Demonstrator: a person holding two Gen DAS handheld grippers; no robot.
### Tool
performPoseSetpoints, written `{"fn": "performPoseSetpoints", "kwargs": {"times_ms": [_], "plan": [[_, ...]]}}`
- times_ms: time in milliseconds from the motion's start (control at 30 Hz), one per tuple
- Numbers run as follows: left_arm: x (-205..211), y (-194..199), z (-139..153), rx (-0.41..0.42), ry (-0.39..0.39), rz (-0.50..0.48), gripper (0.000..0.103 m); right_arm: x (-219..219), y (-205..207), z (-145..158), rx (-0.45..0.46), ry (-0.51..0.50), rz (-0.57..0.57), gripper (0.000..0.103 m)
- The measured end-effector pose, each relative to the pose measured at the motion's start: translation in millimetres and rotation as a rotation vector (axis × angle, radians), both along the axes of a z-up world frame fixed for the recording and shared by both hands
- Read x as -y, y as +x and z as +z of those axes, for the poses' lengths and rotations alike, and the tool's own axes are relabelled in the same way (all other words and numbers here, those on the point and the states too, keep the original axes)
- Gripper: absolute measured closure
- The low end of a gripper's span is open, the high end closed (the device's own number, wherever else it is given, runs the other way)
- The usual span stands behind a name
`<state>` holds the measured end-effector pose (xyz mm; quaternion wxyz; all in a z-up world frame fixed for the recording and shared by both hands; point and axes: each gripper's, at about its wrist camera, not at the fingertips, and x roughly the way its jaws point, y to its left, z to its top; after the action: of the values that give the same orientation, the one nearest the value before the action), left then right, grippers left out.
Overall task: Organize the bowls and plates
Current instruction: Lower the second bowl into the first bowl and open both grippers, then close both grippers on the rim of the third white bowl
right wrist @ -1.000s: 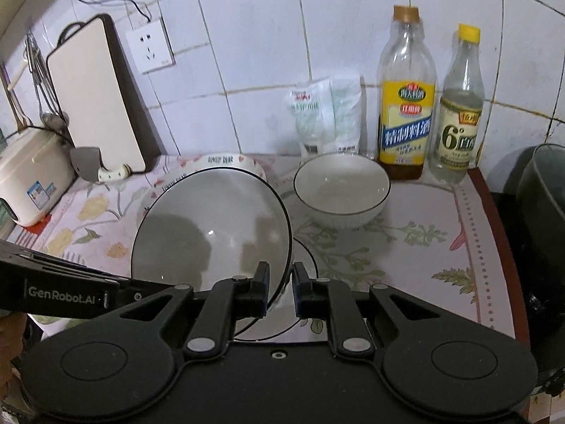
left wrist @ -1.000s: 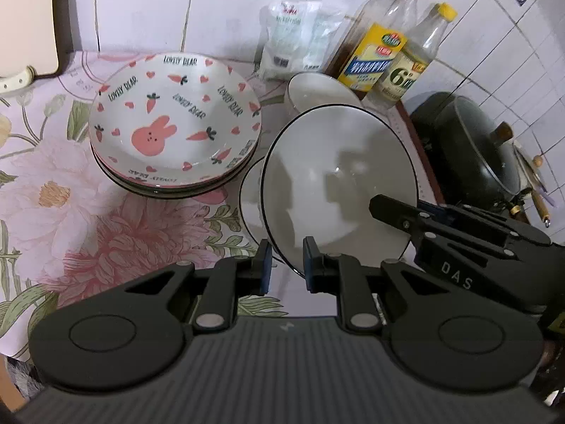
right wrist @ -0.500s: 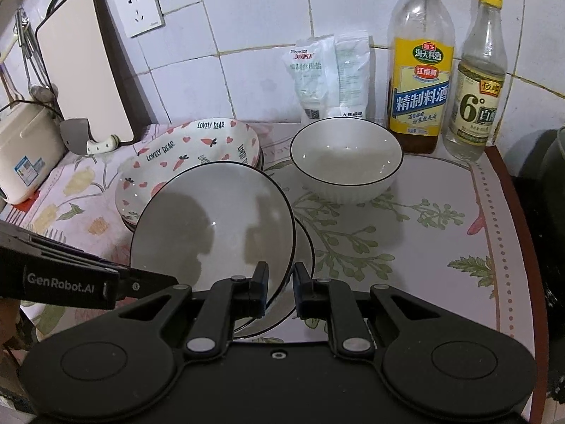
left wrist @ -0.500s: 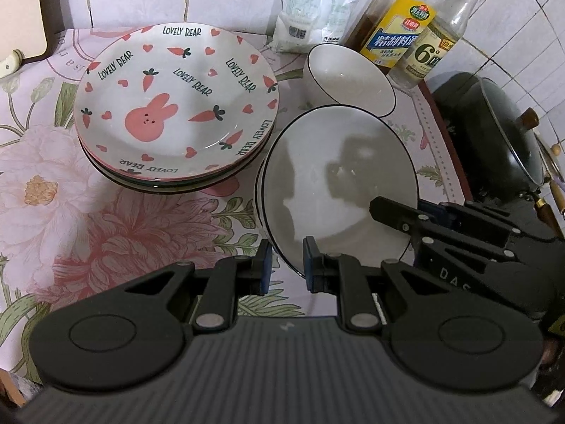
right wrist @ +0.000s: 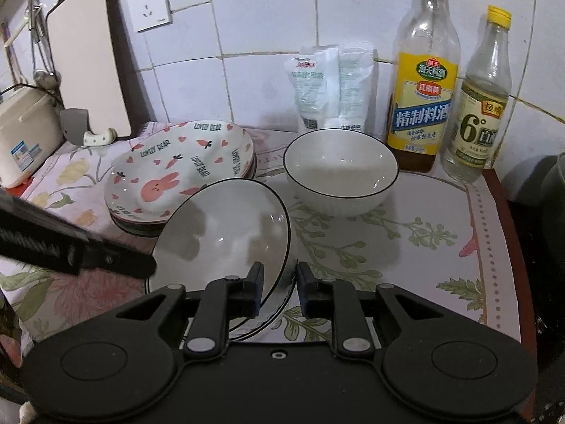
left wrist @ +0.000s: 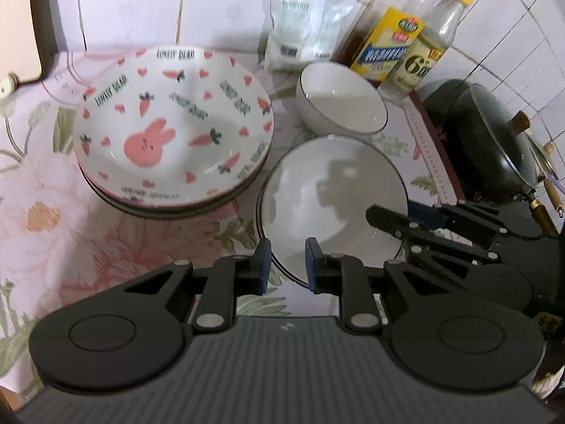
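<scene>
A white plate with a black rim (left wrist: pixel 332 205) (right wrist: pixel 219 233) lies, still a little tilted, on a matching plate (right wrist: pixel 282 296) on the flowered counter. My left gripper (left wrist: pixel 287 265) holds its near rim; the jaws are just starting to open, with the pads still against the rim. My right gripper (right wrist: pixel 280 282) is opening, and the plate's rim stands loose between its jaws, beside the left pad. The right gripper's fingers (left wrist: pixel 395 222) show at the plate's right edge. A stack of bunny-print plates (left wrist: pixel 169 134) (right wrist: pixel 176 176) sits to the left, and a white bowl (left wrist: pixel 340 106) (right wrist: pixel 340 173) behind.
An oil bottle (right wrist: pixel 420 106), a vinegar bottle (right wrist: pixel 476 113) and white bags (right wrist: pixel 332 88) line the tiled wall. A cutting board (right wrist: pixel 88 56) and a rice cooker (right wrist: pixel 24 134) stand at the left. A dark lidded pot (left wrist: pixel 487 148) sits past the counter's right edge.
Both grippers brought the white plate down from a steep tilt onto the plate below. The gap between the right gripper's jaws has widened. The left gripper's gap looks nearly the same.
</scene>
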<state>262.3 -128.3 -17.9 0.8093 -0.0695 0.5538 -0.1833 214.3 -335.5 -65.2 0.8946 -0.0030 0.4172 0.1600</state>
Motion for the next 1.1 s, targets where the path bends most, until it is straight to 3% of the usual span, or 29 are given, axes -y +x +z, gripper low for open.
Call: {"fn": "performPoseSetpoints", "kwargs": {"times_ms": [167,267,467,633,933,1033,1100], "plan": [[-6.2,4.7,21.6,0.064,-0.002,-0.015,0.083,20.3,-3.7,22.2,0.047,0.102,0.023,0.075],[-6.1,11.1,33.5,0.115,-0.016,-0.033,0.079,32.6,-2.7,40.0,0.103,0.109,-0.002,0.07],[-5.9,31.7,31.3,0.199,-0.073,-0.043,0.076,55.9,15.5,54.1,0.143,0.141,-0.07,0.06],[10.6,58.2,20.0,0.214,-0.108,-0.053,0.072,66.3,42.1,41.8,0.1,0.17,-0.109,0.06],[57.4,112.6,-5.9,0.23,-0.028,-0.099,0.067,84.5,101.3,0.9,-0.036,0.189,-0.192,0.059],[66.8,127.1,-17.8,0.222,0.001,-0.088,0.067,88.8,115.6,-13.5,-0.08,0.194,-0.217,0.059],[66.4,133.3,-23.9,0.24,-0.021,-0.051,0.067,91.2,122.4,-23.5,-0.107,0.202,-0.227,0.059]]}}
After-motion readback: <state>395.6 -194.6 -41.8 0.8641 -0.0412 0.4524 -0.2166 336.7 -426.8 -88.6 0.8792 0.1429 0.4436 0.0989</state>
